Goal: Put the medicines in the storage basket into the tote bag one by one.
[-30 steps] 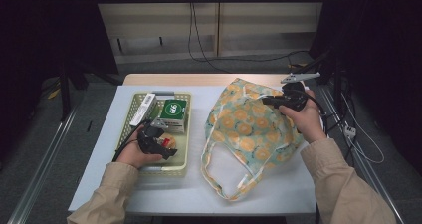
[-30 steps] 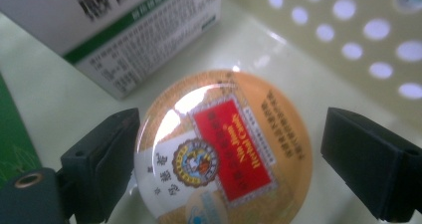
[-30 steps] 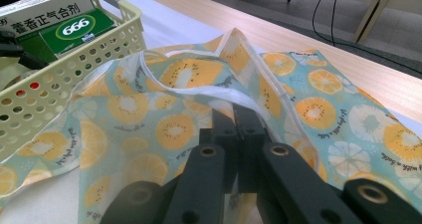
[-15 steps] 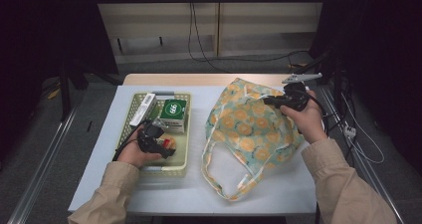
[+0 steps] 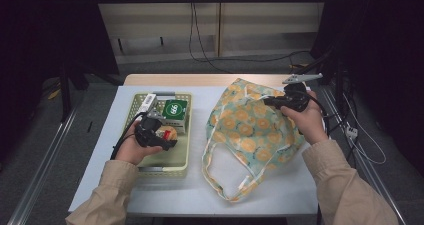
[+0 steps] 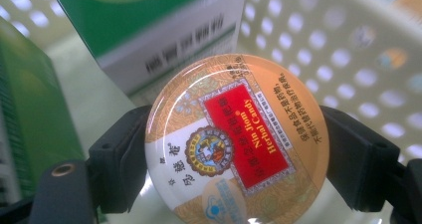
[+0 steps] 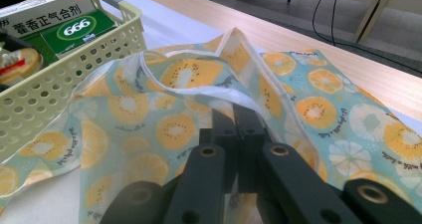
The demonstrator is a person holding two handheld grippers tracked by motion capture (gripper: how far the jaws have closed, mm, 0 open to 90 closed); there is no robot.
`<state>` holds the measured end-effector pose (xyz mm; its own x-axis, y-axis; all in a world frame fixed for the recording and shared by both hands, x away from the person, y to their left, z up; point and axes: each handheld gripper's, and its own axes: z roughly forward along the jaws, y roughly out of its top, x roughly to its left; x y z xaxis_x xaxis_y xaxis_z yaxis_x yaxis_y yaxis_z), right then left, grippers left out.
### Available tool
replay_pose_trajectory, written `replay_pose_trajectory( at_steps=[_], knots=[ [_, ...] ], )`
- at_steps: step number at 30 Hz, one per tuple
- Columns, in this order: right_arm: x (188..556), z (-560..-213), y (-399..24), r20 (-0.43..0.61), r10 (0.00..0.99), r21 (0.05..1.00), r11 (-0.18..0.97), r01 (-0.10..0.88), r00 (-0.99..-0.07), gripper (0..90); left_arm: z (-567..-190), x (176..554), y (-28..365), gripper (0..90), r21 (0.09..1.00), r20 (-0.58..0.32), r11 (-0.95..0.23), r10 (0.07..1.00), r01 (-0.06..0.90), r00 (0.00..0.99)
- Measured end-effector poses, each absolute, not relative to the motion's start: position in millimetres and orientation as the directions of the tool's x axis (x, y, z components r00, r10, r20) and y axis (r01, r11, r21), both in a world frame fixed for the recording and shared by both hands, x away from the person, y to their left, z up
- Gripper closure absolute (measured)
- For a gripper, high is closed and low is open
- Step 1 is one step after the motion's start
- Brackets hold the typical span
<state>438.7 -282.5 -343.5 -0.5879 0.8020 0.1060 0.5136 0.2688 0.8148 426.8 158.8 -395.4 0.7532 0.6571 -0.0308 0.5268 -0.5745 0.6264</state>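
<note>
A round candy tin [image 6: 238, 143] with a glossy orange lid, a red label and a small crest sits clamped between the two black jaws of the left gripper [image 6: 238, 149], one jaw pressed to each side of its rim. In the high view the same tin [image 5: 167, 133] lies inside the pale yellow perforated basket [image 5: 183, 157] on the left half of the table, with the left gripper [image 5: 159, 137] and the person's left hand [image 5: 132, 150] over the basket's near part. Just beyond the tin in the basket stands a green and white box [image 5: 175, 110] marked 666, and a white box [image 5: 146, 103] lies beside it toward the far left corner. To the right of the basket a fabric tote bag [image 5: 250, 130] printed with orange citrus slices is spread over the white table cover [image 5: 100, 150], its handles looping toward the near edge. The right gripper [image 7: 234, 115] has its jaws pressed together on a raised fold of the bag [image 7: 199, 92] near its white-trimmed opening, lifting the cloth off the table. In the high view the right gripper [image 5: 280, 102] is held by the right hand [image 5: 307, 122] over the bag's far right part. A strip of bare wooden tabletop [image 5: 200, 79] shows along the far edge.
</note>
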Motion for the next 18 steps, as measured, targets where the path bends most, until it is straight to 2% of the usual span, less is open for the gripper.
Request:
replay_pose_trajectory(
  at_steps=[9, 18],
  knots=[
    [441, -346, -280, 0.111, 0.801, 0.812, 0.269, 0.519, -0.589, 90.0, -360, 420, 138, 20.1, 0.665, -0.039, -0.576, 0.609, 0.475, 0.793],
    [445, -346, -285, 0.119, 0.813, 0.814, 0.249, 0.525, -0.570, 90.0, -341, 411, 91, 20.1, 0.710, -0.061, -0.569, 0.536, 0.414, 0.842]
  ],
)
